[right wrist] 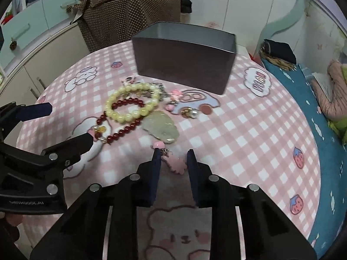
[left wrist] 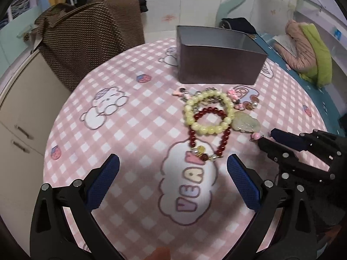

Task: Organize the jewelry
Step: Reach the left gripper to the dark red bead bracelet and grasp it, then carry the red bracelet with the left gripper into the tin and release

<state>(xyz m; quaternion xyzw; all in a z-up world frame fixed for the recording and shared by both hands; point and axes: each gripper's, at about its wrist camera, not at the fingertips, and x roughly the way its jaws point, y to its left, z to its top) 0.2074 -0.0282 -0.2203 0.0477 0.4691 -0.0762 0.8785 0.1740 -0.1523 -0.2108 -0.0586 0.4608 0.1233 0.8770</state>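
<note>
On the pink checked cloth [right wrist: 249, 130] lies a pile of jewelry: a yellow bead bracelet [right wrist: 121, 117] [left wrist: 188, 110] over a red bead bracelet [right wrist: 128, 130] [left wrist: 192, 134], with a pale jade pendant [right wrist: 161, 127] [left wrist: 246, 122] beside them. Behind them stands an open grey box [right wrist: 184, 65] [left wrist: 216, 65]. My right gripper [right wrist: 174, 153] [left wrist: 266, 137] has its pads against the sides of a pink charm [right wrist: 175, 164], which is linked to a pink bead [right wrist: 158, 144]. My left gripper [left wrist: 173, 159] [right wrist: 69, 123] stands wide open just in front of the red bracelet, holding nothing.
Small pink charms [right wrist: 175, 94] and pearl pieces [right wrist: 190, 112] lie between the bracelets and the box. A brown bag [left wrist: 91, 32] sits at the back left by a cabinet [left wrist: 26, 108]. A blue-covered bed [right wrist: 314, 130] with bundled clothes [left wrist: 303, 43] lies to the right.
</note>
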